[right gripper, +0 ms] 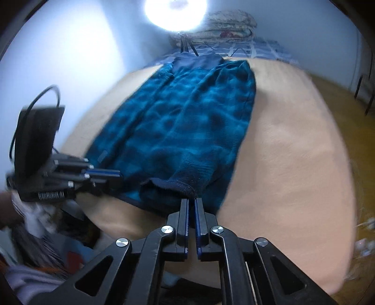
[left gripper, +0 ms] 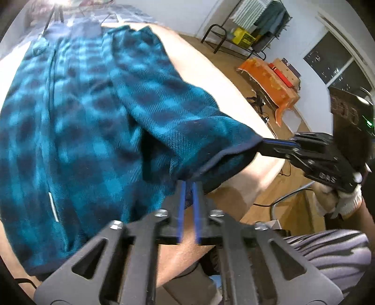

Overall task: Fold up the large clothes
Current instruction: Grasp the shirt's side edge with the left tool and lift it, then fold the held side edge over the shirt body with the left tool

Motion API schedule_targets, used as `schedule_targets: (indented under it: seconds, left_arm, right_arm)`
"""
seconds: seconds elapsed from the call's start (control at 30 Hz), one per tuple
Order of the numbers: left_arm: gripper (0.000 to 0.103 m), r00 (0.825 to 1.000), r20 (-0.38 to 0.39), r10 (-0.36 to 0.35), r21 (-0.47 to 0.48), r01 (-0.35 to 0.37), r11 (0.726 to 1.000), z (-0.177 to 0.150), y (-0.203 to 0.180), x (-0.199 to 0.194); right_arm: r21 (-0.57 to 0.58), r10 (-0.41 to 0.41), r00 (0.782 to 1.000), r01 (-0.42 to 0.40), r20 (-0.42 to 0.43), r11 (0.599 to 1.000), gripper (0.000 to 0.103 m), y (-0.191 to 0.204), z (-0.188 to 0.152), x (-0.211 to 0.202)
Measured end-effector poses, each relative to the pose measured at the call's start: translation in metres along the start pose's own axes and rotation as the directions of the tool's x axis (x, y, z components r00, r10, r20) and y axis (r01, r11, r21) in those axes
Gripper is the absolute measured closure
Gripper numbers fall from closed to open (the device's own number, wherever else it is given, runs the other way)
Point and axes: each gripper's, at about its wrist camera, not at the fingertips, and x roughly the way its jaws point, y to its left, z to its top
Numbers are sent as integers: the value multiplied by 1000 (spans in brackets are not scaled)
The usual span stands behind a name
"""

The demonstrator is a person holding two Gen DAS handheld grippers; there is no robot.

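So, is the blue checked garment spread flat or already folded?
Partly folded: the blue checked garment lies as a long narrow strip on the table, with its sides turned inward.

Inventory by count. One blue-and-black checked fleece garment (left gripper: pixel 89 112) lies on one tan-covered table (right gripper: pixel 293 152). Two grippers are present: the left gripper (left gripper: pixel 189 187) and the right gripper (right gripper: pixel 191 201), each with two fingers. One white-gloved hand (left gripper: pixel 339 201) is visible, at three o'clock in the left wrist view. One orange cloth (left gripper: pixel 269 82) and one yellow crate (left gripper: pixel 243 37) sit toward one o'clock. One clothes rack (left gripper: pixel 262 16) stands beyond. One window (left gripper: pixel 332 61). One bright lamp (right gripper: pixel 175 11) at twelve o'clock. One pile of folded bedding (right gripper: pixel 229 23) just beside the lamp.
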Motion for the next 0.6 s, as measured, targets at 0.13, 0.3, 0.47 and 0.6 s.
schedule_targets:
  seconds: [0.13, 0.3, 0.47, 0.6]
  left_arm:
    - [75, 1000, 11, 25, 106, -26, 994, -2, -21, 12]
    - [103, 994, 11, 113, 126, -114, 985, 0, -23, 35]
    - [103, 1000, 14, -9, 91, 7, 996, -4, -24, 5]
    - [103, 1000, -11, 19, 137, -17, 990, -12, -32, 3]
  right_arm:
    - [12, -11, 1000, 11, -9, 1000, 101, -1, -2, -1]
    - [-9, -43, 999, 43, -22, 999, 101, 7, 1, 0]
    - [-112, -130, 991, 131, 12, 985, 103, 26, 3, -23]
    - [-113, -119, 993, 116, -19, 987, 103, 19, -5, -19]
